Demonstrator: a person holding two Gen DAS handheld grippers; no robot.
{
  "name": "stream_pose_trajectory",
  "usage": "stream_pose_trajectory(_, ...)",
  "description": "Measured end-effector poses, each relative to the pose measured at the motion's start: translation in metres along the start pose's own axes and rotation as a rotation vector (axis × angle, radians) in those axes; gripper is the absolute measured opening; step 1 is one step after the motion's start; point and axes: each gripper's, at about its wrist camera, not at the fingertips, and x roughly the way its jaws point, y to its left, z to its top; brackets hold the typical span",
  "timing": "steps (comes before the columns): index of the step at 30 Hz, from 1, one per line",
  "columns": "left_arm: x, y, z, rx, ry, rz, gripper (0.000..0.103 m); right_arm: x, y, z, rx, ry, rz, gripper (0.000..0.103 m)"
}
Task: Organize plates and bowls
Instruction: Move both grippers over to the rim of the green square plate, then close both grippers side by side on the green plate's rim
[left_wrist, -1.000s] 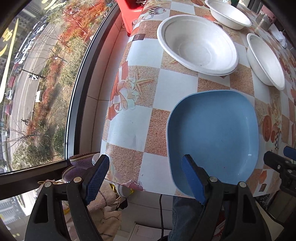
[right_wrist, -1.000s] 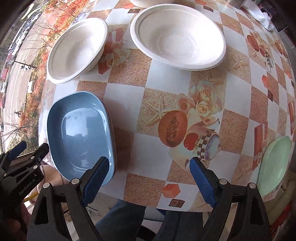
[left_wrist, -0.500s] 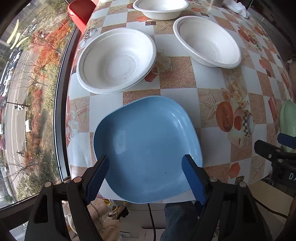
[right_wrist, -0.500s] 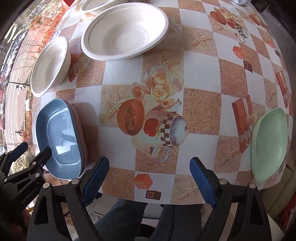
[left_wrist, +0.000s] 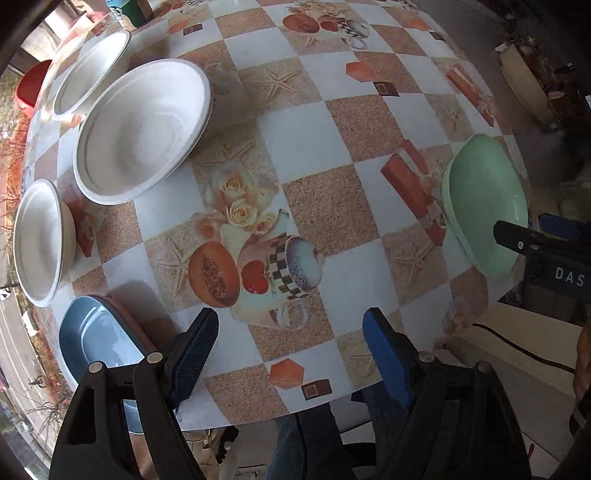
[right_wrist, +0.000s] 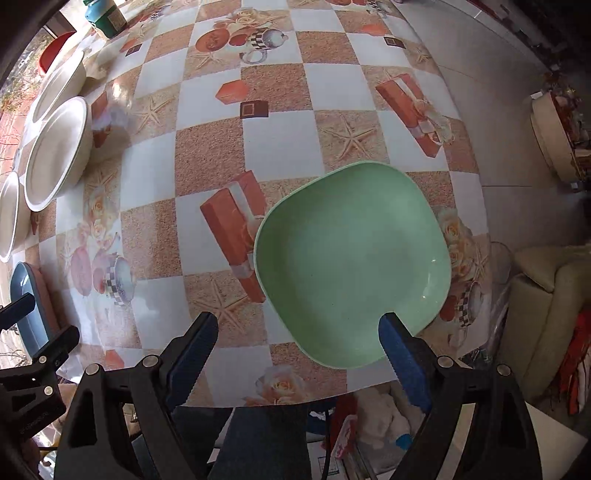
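Right wrist view shows the right claw (right_wrist: 295, 350) spread wide and empty, low over the near edge of the table (right_wrist: 280, 136), with the green plate (right_wrist: 351, 258) just ahead and its near rim reaching between the fingers but not gripped. Left wrist view has the left claw (left_wrist: 288, 347) equally wide open and empty, above bare cloth near the table edge. The blue plate (left_wrist: 96, 339) lies at the near left corner, well apart from the green one. Three white bowls (left_wrist: 140, 129) sit separately along the left side, none nested. As I judge it, the sorting has barely begun: nothing is stacked, both plates remain to be brought together, and the bowls remain to be nested.
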Motion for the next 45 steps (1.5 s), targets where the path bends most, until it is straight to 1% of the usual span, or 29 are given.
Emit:
stream_pose_trajectory(4,0.007,-0.034,0.02,0.013,0.033,-0.021,0.083,0.01,-0.045,0.009,0.042,0.014,-0.046,0.09)
stream_pose_trajectory(9,0.026,-0.063,0.04,-0.008,0.073,-0.03,0.083,0.025,-0.078,0.024,0.021,0.021,-0.116,0.09)
stream_pose_trajectory(15,0.037,-0.098,0.066,-0.011,0.08,-0.021,0.083,0.046,-0.095,0.035,-0.054,0.026,-0.184,0.09)
stream_pose_trajectory(18,0.043,-0.114,0.07,0.0,0.083,-0.017,0.083,0.053,-0.102,0.042,-0.085,0.022,-0.208,0.09)
stream_pose_trajectory(20,0.051,-0.13,0.075,0.017,0.09,-0.003,0.083,0.06,-0.106,0.042,-0.098,0.028,-0.213,0.09)
stream_pose_trajectory(25,0.064,-0.15,0.089,0.074,0.099,0.06,0.083,0.074,-0.114,0.037,-0.113,0.068,-0.199,0.09)
stream_pose_trajectory(26,0.073,-0.147,0.077,0.081,0.102,0.06,0.083,0.075,-0.112,0.034,-0.111,0.071,-0.193,0.09)
stream_pose_trajectory(29,0.078,-0.15,0.078,0.095,0.099,0.067,0.083,0.071,-0.11,0.033,-0.1,0.066,-0.173,0.09)
stream_pose_trajectory(31,0.075,-0.146,0.078,0.11,0.092,0.076,0.083,0.069,-0.105,0.033,-0.099,0.067,-0.163,0.09)
stream_pose_trajectory(33,0.072,-0.142,0.085,0.136,0.082,0.089,0.083,0.069,-0.102,0.033,-0.097,0.072,-0.138,0.09)
stream_pose_trajectory(35,0.056,-0.135,0.092,0.167,0.069,0.115,0.083,0.064,-0.091,0.032,-0.096,0.076,-0.116,0.09)
stream_pose_trajectory(37,0.053,-0.129,0.093,0.184,0.061,0.134,0.083,0.061,-0.082,0.031,-0.09,0.078,-0.105,0.09)
stream_pose_trajectory(40,0.049,-0.116,0.094,0.199,0.062,0.141,0.083,0.061,-0.073,0.028,-0.063,0.1,-0.049,0.09)
stream_pose_trajectory(42,0.047,-0.104,0.094,0.207,0.057,0.153,0.083,0.061,-0.066,0.025,-0.042,0.109,-0.028,0.09)
stream_pose_trajectory(45,0.043,-0.081,0.092,0.218,0.04,0.181,0.083,0.062,-0.052,0.022,-0.015,0.123,0.011,0.09)
